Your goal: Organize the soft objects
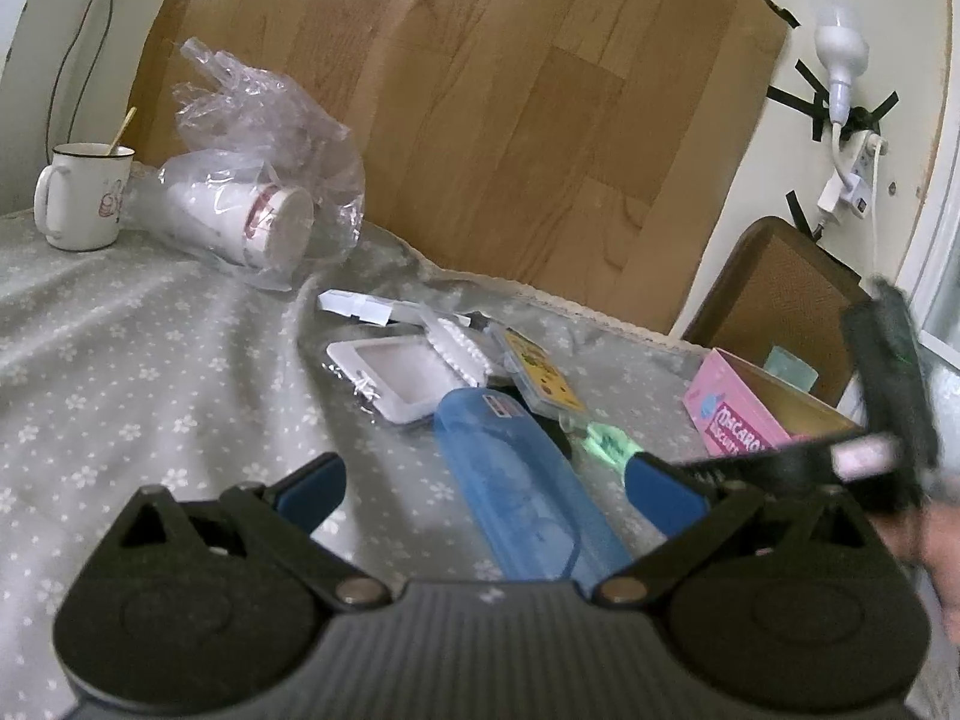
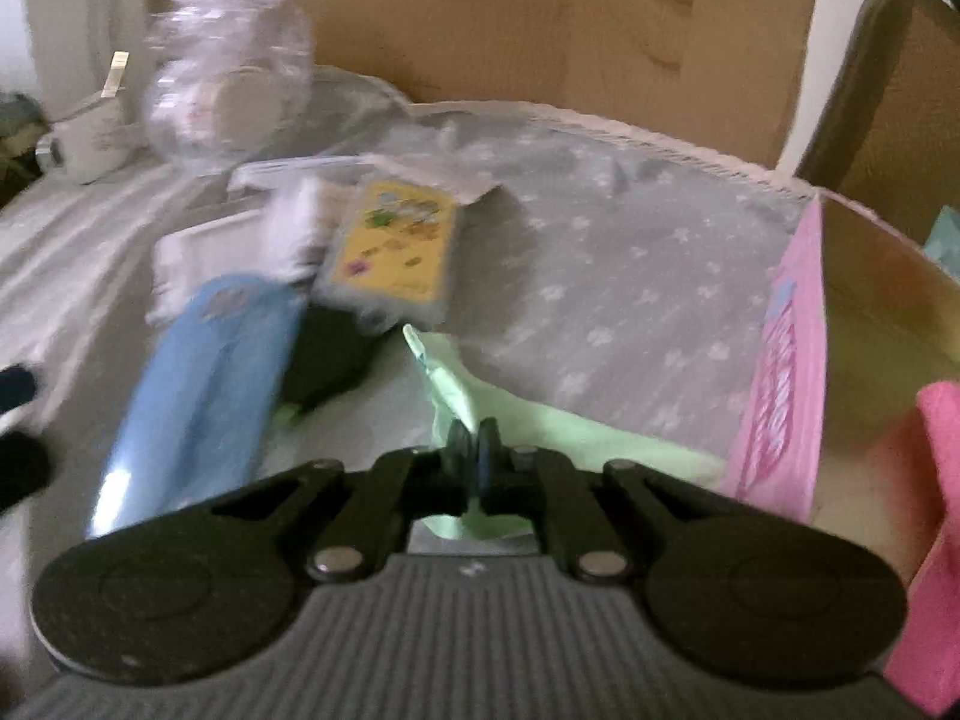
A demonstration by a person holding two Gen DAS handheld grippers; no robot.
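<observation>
A light green cloth point(image 2: 540, 420) lies crumpled on the grey flowered tablecloth point(image 2: 600, 252), and my right gripper point(image 2: 474, 444) is shut on its raised fold. To the right stands an open pink box point(image 2: 786, 372) with a pink cloth point(image 2: 942, 480) inside. In the left wrist view the green cloth point(image 1: 606, 441) shows past a blue translucent case point(image 1: 516, 480). My left gripper point(image 1: 483, 480) hangs open with the case between its fingers, untouched. The pink box point(image 1: 738, 420) is at the right.
A yellow card case point(image 2: 396, 240), a white tray point(image 1: 396, 378) and white packets lie mid-table. Paper cups in a clear plastic bag point(image 1: 258, 204) and a white mug point(image 1: 78, 198) stand at the far left. A chair point(image 1: 780, 300) stands behind the box. A cardboard panel backs the table.
</observation>
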